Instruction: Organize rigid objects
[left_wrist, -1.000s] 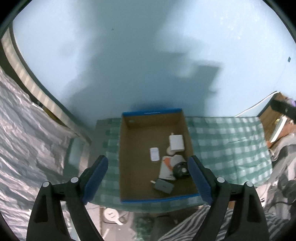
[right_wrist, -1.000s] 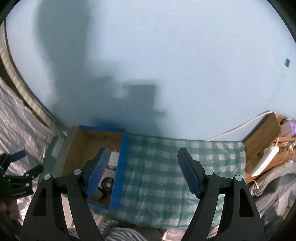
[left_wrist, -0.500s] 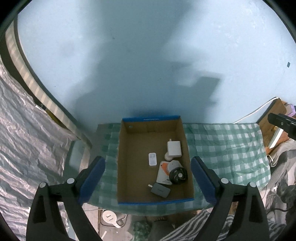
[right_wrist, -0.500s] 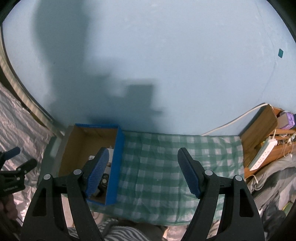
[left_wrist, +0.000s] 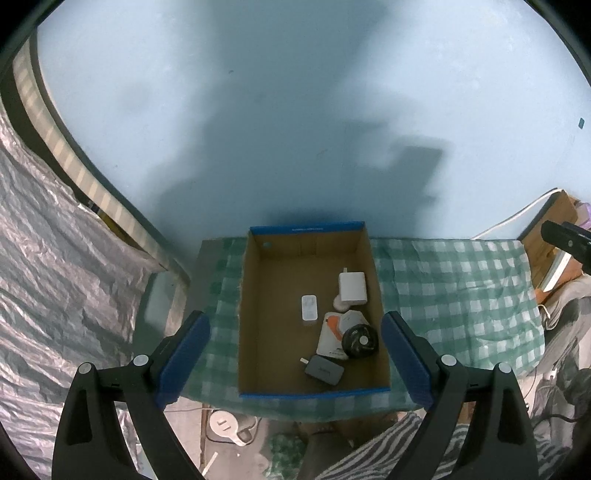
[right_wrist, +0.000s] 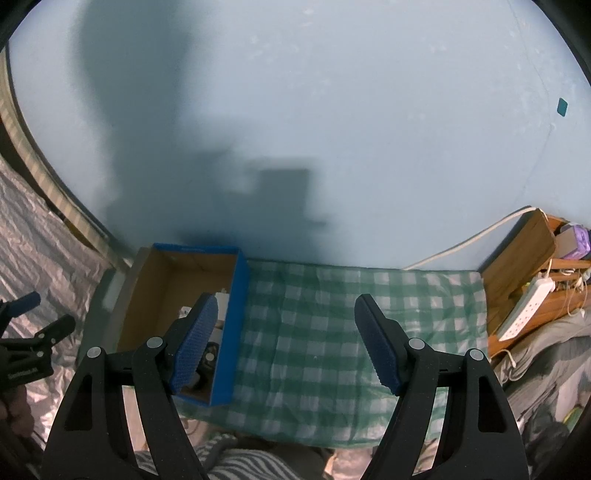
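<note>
Progress reads as near complete, judging from both wrist views. Box (left_wrist: 314, 394) sits on the checked cloth (left_wrist: 454, 295) against the blue wall, and every loose item I can see lies inside it: white charger (left_wrist: 352, 288), small white plug (left_wrist: 308, 311), white-and-orange pack (left_wrist: 334, 338), black round fan (left_wrist: 359, 340) resting on that pack, and grey adapter (left_wrist: 324, 370) nearest the front wall. All five cluster toward the right half of the box; the left half of its floor is bare. My left gripper (left_wrist: 293, 362) hangs above the box, aimed down into it, jaws very wide and just opened a little further, with nothing between the pads. My right gripper (right_wrist: 286, 343) hangs over the cloth just right of the box, jaws moderately wide, also carrying nothing. From the right wrist view, the cloth between box and wooden shelf (right_wrist: 517, 266) shows no item left to collect (the power strip (right_wrist: 524, 306) on that shelf looks like room furniture, not task stock). Remaining work, as I judge it: at most a tidying of the cluster, since fan and pack overlap. Anything below the table edge is too unclear to count.
</note>
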